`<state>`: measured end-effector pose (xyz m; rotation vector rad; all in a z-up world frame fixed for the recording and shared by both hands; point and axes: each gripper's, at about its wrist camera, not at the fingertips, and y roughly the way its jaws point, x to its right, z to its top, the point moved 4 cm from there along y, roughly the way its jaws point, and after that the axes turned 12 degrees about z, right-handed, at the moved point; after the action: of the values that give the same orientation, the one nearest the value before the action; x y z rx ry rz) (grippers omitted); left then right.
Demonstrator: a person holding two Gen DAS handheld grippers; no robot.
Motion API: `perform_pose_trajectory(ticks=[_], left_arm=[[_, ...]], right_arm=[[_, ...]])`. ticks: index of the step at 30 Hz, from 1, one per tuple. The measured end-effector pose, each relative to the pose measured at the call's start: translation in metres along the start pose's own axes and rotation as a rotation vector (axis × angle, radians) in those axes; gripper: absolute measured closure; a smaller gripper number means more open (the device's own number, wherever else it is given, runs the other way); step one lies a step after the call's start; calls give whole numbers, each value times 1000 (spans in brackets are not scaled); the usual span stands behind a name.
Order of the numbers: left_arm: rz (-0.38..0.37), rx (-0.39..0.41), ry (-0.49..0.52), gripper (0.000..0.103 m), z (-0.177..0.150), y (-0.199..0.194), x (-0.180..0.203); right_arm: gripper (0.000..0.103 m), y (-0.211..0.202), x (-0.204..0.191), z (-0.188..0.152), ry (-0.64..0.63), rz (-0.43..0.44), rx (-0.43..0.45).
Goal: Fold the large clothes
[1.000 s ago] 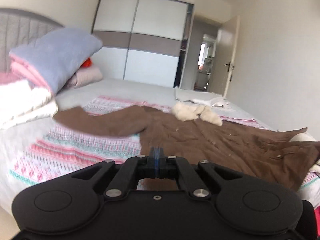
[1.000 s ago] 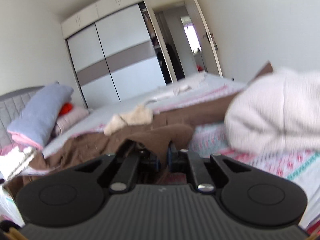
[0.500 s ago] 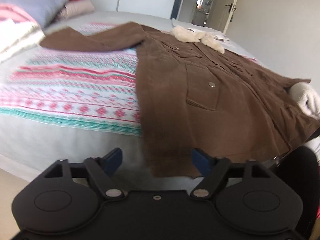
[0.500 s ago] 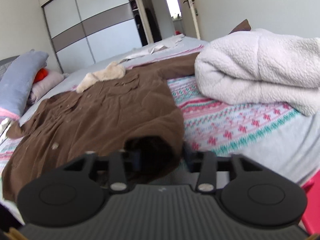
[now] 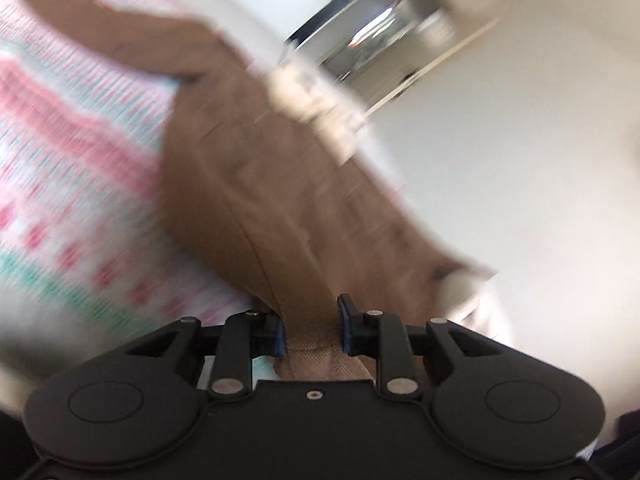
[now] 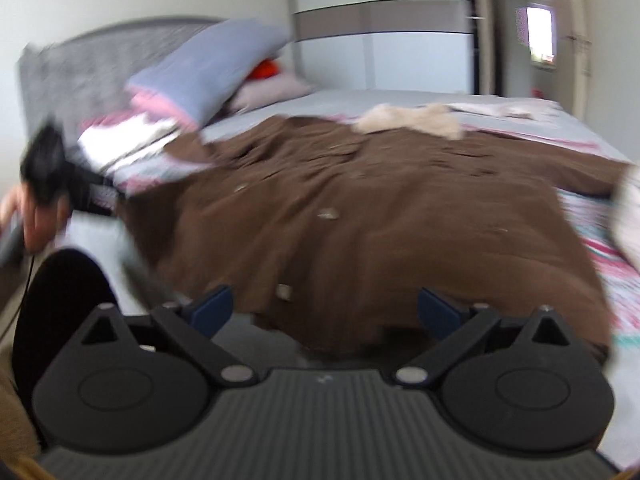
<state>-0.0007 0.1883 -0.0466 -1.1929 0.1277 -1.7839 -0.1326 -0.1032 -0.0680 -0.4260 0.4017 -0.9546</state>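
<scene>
Across the bed (image 6: pixel 360 98), on a pink-and-teal patterned bedspread (image 5: pixel 72 184), a large brown coat (image 6: pixel 380 216) lies spread flat with its buttons up and its cream fleece collar (image 6: pixel 412 122) toward the far side. One sleeve runs off toward the pile of folded bedding, where a blue-grey pillow (image 6: pixel 212 66) leans against the grey headboard (image 6: pixel 84 68); a white sliding wardrobe (image 6: pixel 380 36) with a taupe band stands behind. Close to the lens in the left wrist view, the left gripper (image 5: pixel 311 330) has its blue-padded fingers drawn near each other with the coat's hem edge (image 5: pixel 316 344) passing between them; the blurred picture does not show whether the pads actually press the cloth. The right gripper (image 6: pixel 325 308) sits just in front of the coat's near hem with its fingers spread wide and nothing between them.
</scene>
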Motion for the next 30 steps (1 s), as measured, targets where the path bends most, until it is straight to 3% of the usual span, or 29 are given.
perform_pose_trajectory(ticks=[4,8,13,16,17,19,20,22,25,28,30], left_arm=[[-77,81,-45,78,33,-6,39],[-108,109,-86,78,49,-4,64],[-112,127,-98,78,55,-7,72],[-114,143,-118,78,59,-12,68],[-112,150,-124,78,61,-13,67],[-103,170,-137,79,63,-17,60],[-95,180,-142,79,64,-22,56],[-74,199,-153,79,63,-34,46],[-44,188,-198,79,65,-34,26],[-13,165,-219,79,73,-16,20],[20,160,-223,79,83,0,23]], right_arm=[[3,41,-22,14,-70,58,-16],[3,68,-44,20,-148,93,-21],[5,97,-61,19,-286,-62,-9],[16,117,-61,21,-336,-126,-14],[25,121,-60,21,-355,-136,-17],[65,123,-59,25,-388,-128,-30],[91,119,-55,30,-345,-81,-42],[94,102,-29,51,-153,106,-7],[95,77,5,77,-20,174,89],[89,79,33,99,26,138,126],[71,94,46,109,9,76,98]])
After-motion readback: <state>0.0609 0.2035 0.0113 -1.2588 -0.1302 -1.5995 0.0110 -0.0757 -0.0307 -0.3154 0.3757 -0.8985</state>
